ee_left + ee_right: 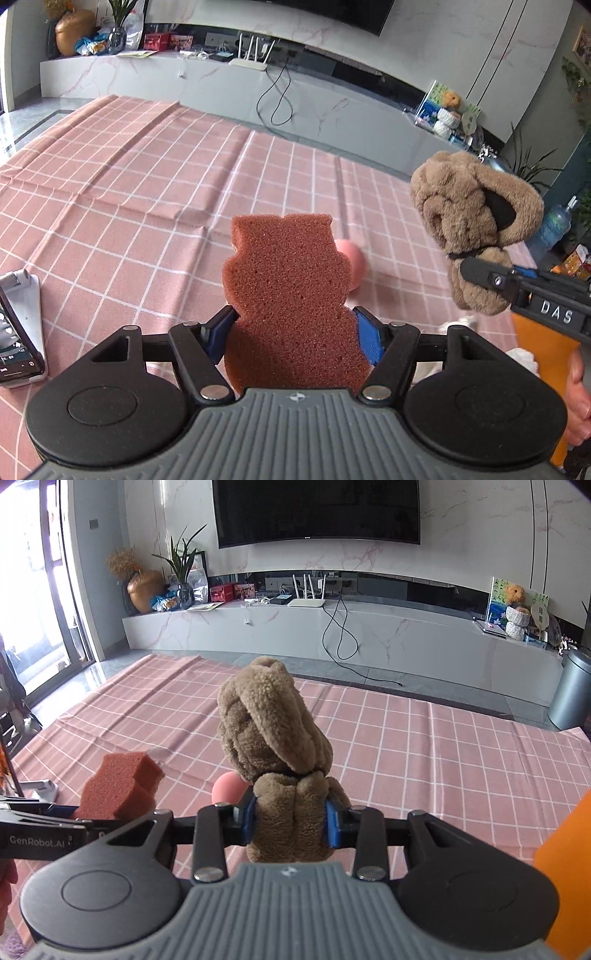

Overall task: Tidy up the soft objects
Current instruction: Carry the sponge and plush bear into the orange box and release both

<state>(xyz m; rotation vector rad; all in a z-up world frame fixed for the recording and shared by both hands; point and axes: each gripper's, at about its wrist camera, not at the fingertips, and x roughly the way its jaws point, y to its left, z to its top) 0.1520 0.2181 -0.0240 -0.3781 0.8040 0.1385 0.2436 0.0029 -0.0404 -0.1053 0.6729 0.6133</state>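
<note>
- Left wrist view: the left gripper (295, 332) has its blue-padded fingers clamped on the waist of a reddish-brown, bear-shaped sponge (288, 288), which stands upright above a pink checked tablecloth (147, 177).
- A pink ball (351, 263) lies on the cloth just behind the sponge, partly hidden by it.
- At the right, the right gripper (476, 275) holds a brown plush toy (469, 206) in the air; an orange container (546, 350), its shape unclear, sits beneath it at the frame edge.
- A phone on a white stand (18, 325) rests at the left edge.
- Right wrist view: the right gripper (290, 819) is closed tight on the lower part of the brown plush toy (269, 716), whose bulk rises above the pads.
- The sponge (118, 790) shows at the left in the other gripper, near the plush but apart from it. The ball (227, 788) peeks out between them on the cloth (443, 746).
- The orange container (565, 867) fills the lower right edge.
- Judgement: both soft items appear lifted for carrying. The next move likely calls for bringing each over the orange container and releasing, then fetching the ball.
</note>
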